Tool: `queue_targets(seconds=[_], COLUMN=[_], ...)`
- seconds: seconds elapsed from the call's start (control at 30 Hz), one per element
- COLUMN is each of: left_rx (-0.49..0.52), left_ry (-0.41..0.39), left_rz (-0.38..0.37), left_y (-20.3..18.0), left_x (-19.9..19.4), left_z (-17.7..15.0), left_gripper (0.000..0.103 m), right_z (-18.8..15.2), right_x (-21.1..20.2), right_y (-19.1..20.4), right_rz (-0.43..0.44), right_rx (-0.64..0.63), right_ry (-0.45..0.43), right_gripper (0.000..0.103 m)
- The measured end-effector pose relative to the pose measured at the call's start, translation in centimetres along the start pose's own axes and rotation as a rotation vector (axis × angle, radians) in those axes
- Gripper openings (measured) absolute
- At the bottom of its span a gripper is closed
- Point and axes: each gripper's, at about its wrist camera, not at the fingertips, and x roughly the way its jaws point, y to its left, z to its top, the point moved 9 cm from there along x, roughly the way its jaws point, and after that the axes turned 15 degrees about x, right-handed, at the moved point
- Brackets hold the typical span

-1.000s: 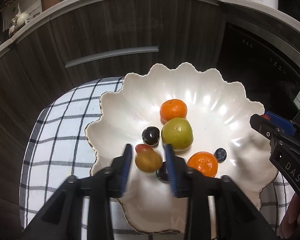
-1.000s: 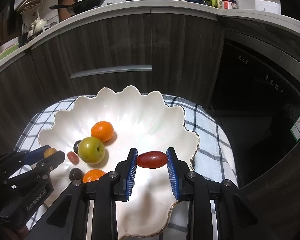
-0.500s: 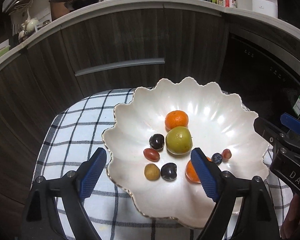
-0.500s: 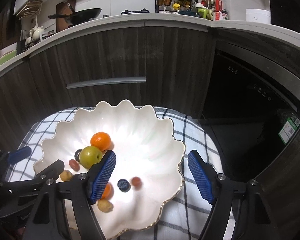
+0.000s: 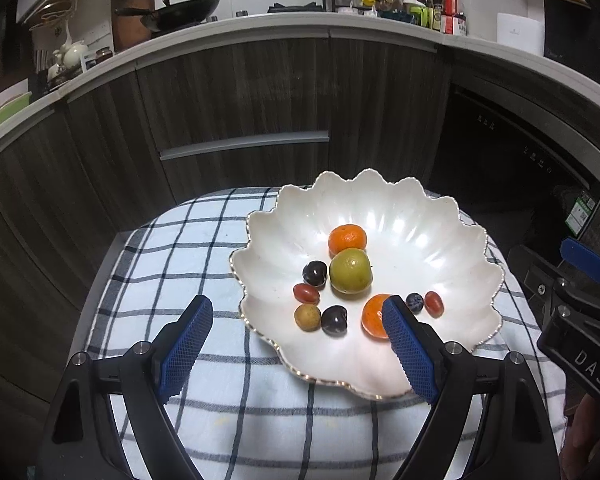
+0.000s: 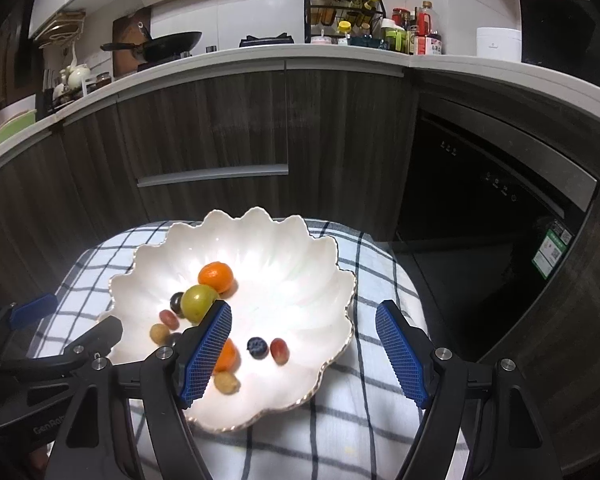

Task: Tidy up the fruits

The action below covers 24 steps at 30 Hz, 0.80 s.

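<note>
While I watch through both wrist cameras, my left gripper stands with its jaws spread wide and nothing between the blue ribbed pads; it hangs over the near rim of the bowl, touching no fruit. My right gripper is likewise released, its jaws well apart above the bowl's right side, gripping nothing. All the fruit lies inside the bowl: a green plum at the middle, touching an upper tangerine, with a dark grape, a red grape tomato, a tan longan and a second dark grape to its left and below. The lower tangerine is half covered by my left gripper's right finger, and beside it sit a blueberry and another red grape tomato. From the right wrist view the left-hand finger hides part of that tangerine and the plum, and one more pale round fruit lies near the bowl's front edge; I cannot tell what kind. The bowl is glossy white ceramic, scalloped like a shell with a thin gilt rim, and it rests on a checked cloth, white with dark lines, soft and slightly rumpled. Behind stand dark wood-grain cabinets.
</note>
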Motion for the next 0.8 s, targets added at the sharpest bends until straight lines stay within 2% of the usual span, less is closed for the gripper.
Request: queue_targets(seconds=[0.13, 0.27, 0.8], left_rx=[-0.004, -0.015, -0.036], left_ry=[-0.020, -0.035, -0.034], left_rz=[0.016, 0.019, 0.061], left_y=[0.5, 0.9, 3.1], left_x=[-1.8, -3.7, -9.1], left_z=[-0.3, -1.3, -6.7], left_gripper=[0.091, 0.094, 0.097], right_z=[-0.4, -0.6, -4.9], right_x=[-1.8, -3.6, -9.1], right_y=[0.5, 0.9, 2.6], right_rz=[0.008, 0.017, 0.036], right_rx=[-0.012, -0.016, -0.029], right_ry=[-0.011, -0.027, -0.028], right_gripper=[0.076, 0.081, 0.081])
